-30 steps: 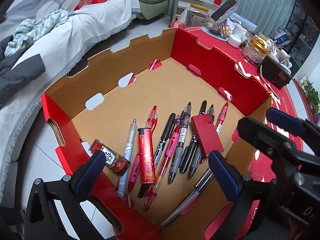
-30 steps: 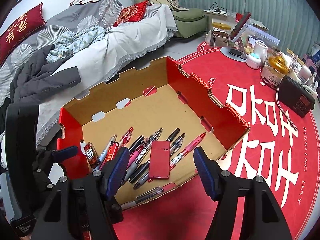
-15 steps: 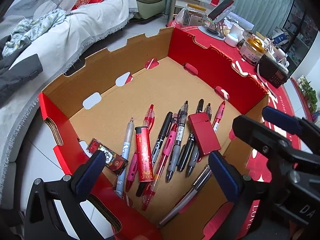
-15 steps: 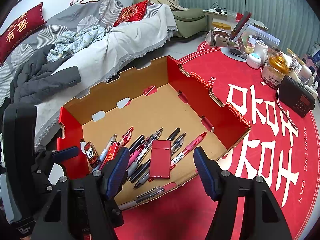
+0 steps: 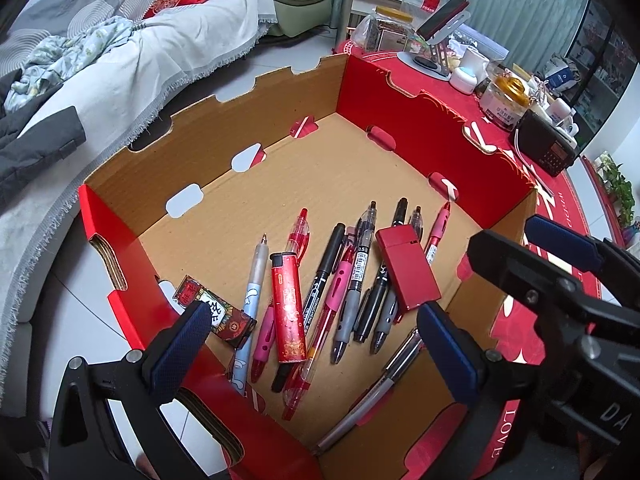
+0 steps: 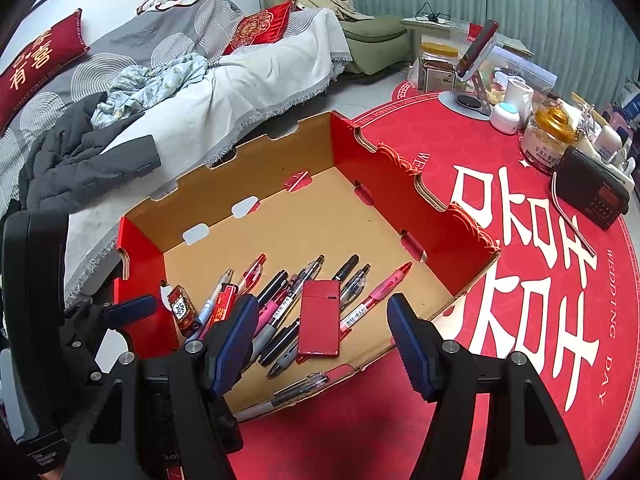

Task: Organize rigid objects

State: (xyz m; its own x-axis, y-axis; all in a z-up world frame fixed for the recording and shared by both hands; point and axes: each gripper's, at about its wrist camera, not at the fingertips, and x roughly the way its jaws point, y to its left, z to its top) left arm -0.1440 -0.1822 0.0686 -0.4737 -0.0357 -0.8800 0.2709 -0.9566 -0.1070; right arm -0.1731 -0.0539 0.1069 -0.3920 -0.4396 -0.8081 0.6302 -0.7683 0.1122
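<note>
Hovering w/ both grippers wide, left gripper (image 5: 312,344) & right gripper (image 6: 320,336), empty, above pens (image 5: 352,280) in cardboard box (image 5: 248,128).

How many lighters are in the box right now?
3. A tall red one standing out among the left pens, a flat red one lying on the right-hand pens, and a small patterned one by the box's left wall. The pens could hide more.
</note>
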